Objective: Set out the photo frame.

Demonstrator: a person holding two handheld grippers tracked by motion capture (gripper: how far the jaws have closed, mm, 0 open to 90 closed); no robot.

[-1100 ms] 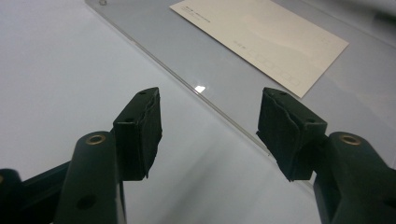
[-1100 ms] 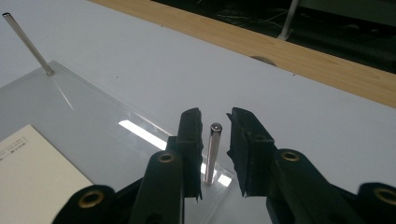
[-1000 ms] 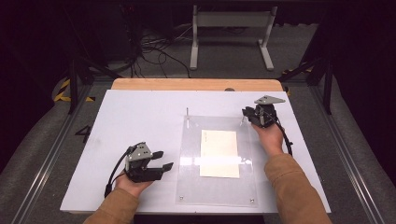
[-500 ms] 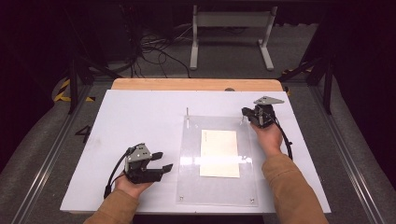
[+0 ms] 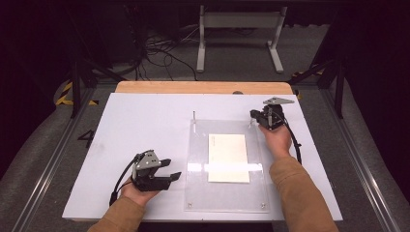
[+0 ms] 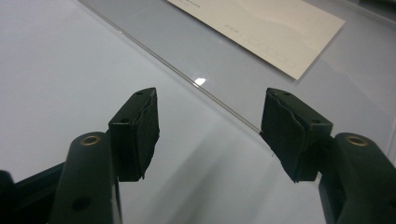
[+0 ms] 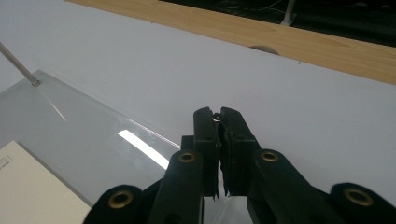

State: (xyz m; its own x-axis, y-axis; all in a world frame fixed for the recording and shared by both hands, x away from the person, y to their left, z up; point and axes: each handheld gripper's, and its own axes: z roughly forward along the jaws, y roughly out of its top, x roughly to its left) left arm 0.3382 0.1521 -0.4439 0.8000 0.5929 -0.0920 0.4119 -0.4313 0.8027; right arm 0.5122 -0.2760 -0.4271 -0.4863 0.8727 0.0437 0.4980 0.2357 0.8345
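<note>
**Right jaws pinched on a corner post, left jaws spread beside the clear plate**

White board (image 5: 145, 121) is laid over a wooden table (image 5: 203, 87), and dark floor with cables and a grey metal stand (image 5: 239, 21) is seen behind it. On the board a clear acrylic plate (image 5: 225, 193) is laid flat, and a cream card (image 5: 228, 157) is seen under or in it, near its middle.

The right gripper (image 5: 255, 115) is held at the far right corner of the plate. Its jaws are pressed together, and in the right gripper view a small metal post (image 7: 216, 117) is seen caught between the tips of the right gripper (image 7: 218, 116), its round head just visible above the pads. A second thin metal post (image 7: 18, 65) is seen standing at the other far corner of the plate, well to the left of the closed fingers. The card's corner (image 7: 32, 186) lies below and left of them.

The left gripper (image 5: 171, 169) is rested low on the board, just beside the plate's left edge. Its jaws are spread wide in the left gripper view (image 6: 210, 135), and nothing is held between them. The plate's edge (image 6: 187, 77) is seen running across just ahead of the fingertips, close to the right pad (image 6: 285, 130), and the card (image 6: 261, 28) lies beyond it.
</note>
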